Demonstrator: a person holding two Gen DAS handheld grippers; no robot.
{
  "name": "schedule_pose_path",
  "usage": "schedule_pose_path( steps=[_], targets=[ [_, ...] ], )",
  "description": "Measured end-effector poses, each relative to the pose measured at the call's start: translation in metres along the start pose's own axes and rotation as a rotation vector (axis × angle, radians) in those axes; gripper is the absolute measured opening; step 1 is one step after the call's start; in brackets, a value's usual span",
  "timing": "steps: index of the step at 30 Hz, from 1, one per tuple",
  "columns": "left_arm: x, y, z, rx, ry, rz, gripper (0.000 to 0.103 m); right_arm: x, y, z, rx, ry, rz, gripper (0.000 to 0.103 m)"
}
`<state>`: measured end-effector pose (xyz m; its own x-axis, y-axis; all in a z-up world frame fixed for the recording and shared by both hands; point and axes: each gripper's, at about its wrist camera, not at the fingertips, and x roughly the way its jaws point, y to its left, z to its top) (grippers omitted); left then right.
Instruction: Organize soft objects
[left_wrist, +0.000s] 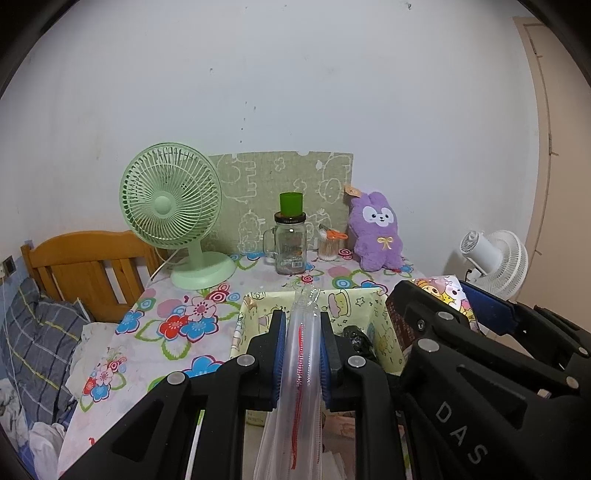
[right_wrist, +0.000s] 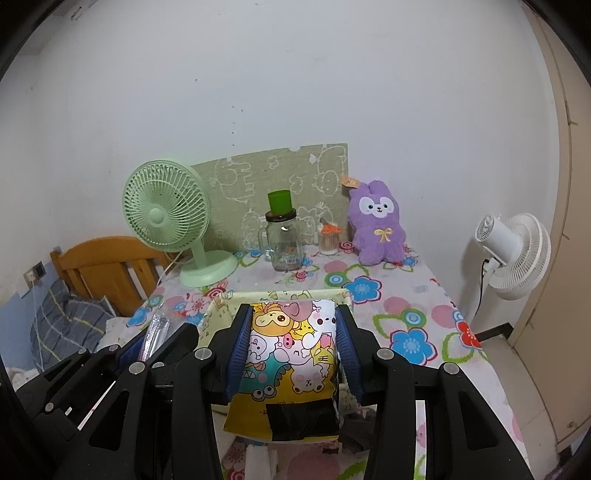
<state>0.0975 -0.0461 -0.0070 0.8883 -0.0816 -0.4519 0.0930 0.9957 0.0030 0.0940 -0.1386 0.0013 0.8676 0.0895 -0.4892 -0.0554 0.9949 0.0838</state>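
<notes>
Over the floral-clothed desk (right_wrist: 424, 295) against a white wall, left gripper (left_wrist: 303, 354) clamps a clear plastic bag (left_wrist: 301, 369); right gripper (right_wrist: 293, 350) clamps a cartoon-printed soft pack (right_wrist: 291, 354).

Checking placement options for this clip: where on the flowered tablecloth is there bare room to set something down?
Free: the strip right of the yellow fabric bin, running from the purple plush toward the near edge, and the patch between the green fan base and the bin's left side. Crowded: the back row of fan, glass jar, swab cup and plush.
</notes>
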Motion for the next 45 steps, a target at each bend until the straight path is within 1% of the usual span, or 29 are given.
schedule_pose_path(
  steps=[5,8,13,16,25,35,41,42,44,45],
  targets=[
    [0.015,0.001,0.002,0.002,0.012,0.014,0.014,0.017,-0.002,0.002,0.0,0.017,0.013,0.048],
    [0.025,0.001,0.004,0.005,0.017,0.0,0.014,0.026,-0.004,0.005,-0.006,0.015,0.019,0.048],
    [0.039,0.0,0.007,0.018,0.026,0.009,0.014,0.042,-0.006,0.009,-0.016,0.028,0.042,0.048],
    [0.048,0.0,0.008,0.019,0.033,0.009,0.014,0.05,-0.007,0.01,-0.022,0.032,0.042,0.048],
    [0.082,0.005,0.013,0.003,0.063,0.002,0.014,0.078,-0.009,0.015,-0.038,0.055,0.061,0.048],
    [0.118,0.005,0.015,0.007,0.06,0.008,0.016,0.112,-0.017,0.018,-0.025,0.061,0.022,0.048],
    [0.144,0.006,0.013,-0.013,0.088,0.005,0.019,0.131,-0.021,0.017,-0.015,0.079,0.017,0.048],
    [0.147,0.006,0.012,-0.015,0.096,0.005,0.023,0.135,-0.021,0.016,-0.011,0.086,0.017,0.048],
    [0.155,0.005,0.01,-0.009,0.133,0.008,0.026,0.142,-0.023,0.014,-0.007,0.104,0.021,0.048],
    [0.157,0.005,0.009,-0.005,0.153,0.008,0.033,0.144,-0.024,0.012,-0.002,0.111,0.026,0.048]
  ],
)
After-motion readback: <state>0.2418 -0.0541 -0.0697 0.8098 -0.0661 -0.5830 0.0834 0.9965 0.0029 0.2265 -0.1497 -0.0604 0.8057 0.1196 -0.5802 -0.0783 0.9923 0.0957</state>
